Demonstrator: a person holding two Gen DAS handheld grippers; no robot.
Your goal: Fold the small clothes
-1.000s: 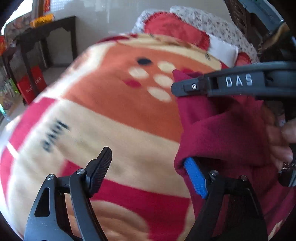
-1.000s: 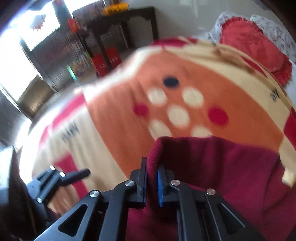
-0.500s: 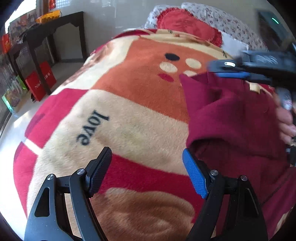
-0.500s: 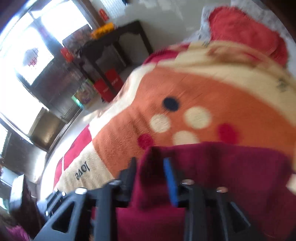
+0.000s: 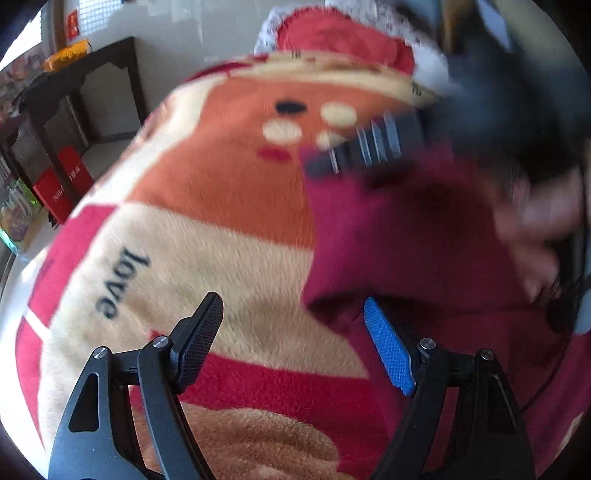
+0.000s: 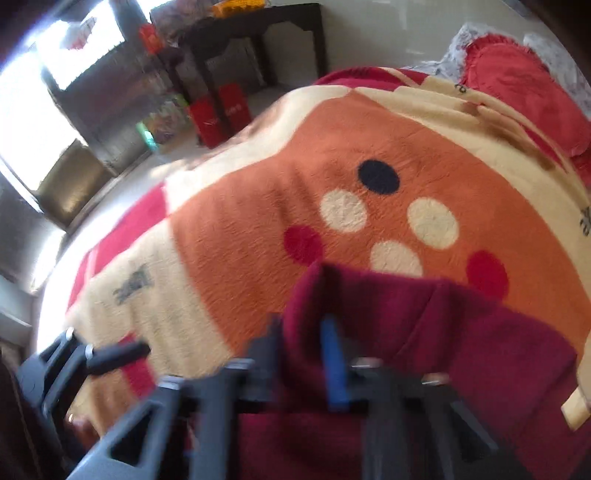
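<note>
A big soft blanket (image 6: 258, 236) covered the bed. It had an orange patch with cream, red and dark dots, cream and red stripes, and the word "love" (image 5: 120, 282) near its left edge. A red pillow (image 6: 524, 77) lay at the far end. Past the blanket's left edge stood a dark table (image 6: 258, 33), with two red boxes (image 6: 218, 110) under it.

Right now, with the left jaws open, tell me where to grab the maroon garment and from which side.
Take the rounded folded corner of the garment just ahead of the left gripper. Come from above and slightly from the left: that corner bulges up off the blanket, so both pads can get around it. The right gripper already pinches the far corner, so the near corner is the free one.
</note>
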